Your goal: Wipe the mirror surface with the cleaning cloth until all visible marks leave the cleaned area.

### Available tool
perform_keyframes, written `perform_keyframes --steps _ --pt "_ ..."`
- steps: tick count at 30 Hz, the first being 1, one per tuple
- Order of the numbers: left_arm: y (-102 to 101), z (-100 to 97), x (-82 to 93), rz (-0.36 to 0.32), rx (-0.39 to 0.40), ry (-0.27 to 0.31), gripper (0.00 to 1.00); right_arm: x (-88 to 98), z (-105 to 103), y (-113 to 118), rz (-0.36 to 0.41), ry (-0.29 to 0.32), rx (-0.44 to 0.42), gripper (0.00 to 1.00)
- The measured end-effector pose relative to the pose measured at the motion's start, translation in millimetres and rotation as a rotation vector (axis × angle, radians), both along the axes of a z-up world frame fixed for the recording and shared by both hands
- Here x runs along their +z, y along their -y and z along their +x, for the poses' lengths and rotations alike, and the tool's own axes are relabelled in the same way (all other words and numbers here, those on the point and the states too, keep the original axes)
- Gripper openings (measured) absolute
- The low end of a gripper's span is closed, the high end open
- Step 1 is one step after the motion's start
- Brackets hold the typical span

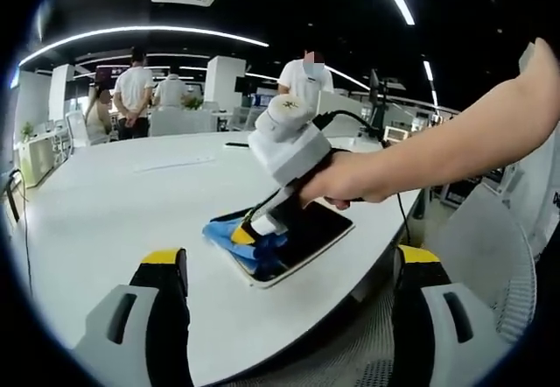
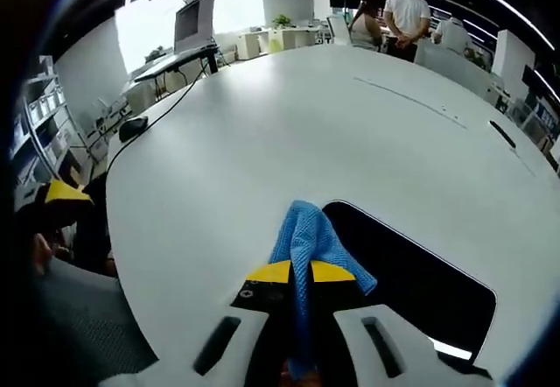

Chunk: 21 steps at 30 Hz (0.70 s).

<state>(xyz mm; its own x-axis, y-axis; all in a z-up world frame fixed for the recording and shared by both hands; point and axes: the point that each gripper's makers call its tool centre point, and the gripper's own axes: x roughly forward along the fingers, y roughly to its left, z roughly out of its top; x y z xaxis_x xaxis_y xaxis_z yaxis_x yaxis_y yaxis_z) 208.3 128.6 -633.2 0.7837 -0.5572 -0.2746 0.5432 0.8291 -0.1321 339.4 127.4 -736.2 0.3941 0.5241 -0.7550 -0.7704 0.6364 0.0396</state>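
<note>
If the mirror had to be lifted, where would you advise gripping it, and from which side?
Probably the mirror's edge overhanging the table rim, approached from beyond the table. It lies flat, so other edges give no underside access; the right tool presses the blue cloth on the opposite end.

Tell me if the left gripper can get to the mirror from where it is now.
Probably yes. The left gripper is open and holds nothing, and bare table lies between it and the mirror. The near corner looks free; the right gripper, pressing the blue cloth, and the person's hand crowd the rest.
</note>
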Motion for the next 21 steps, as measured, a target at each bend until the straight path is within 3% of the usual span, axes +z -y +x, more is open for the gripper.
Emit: perform_keyframes --steps 12,21 --pt "-4.4 2.5 6.4 -0.011 0.031 0.043 0.98 2.0 -4.0 -0.8 0.021 0.025 0.061 0.0" --pt "-4.5 2.6 6.1 -0.013 0.033 0.039 0.99 0.2 0.7 1.0 0.036 0.015 0.092 0.0"
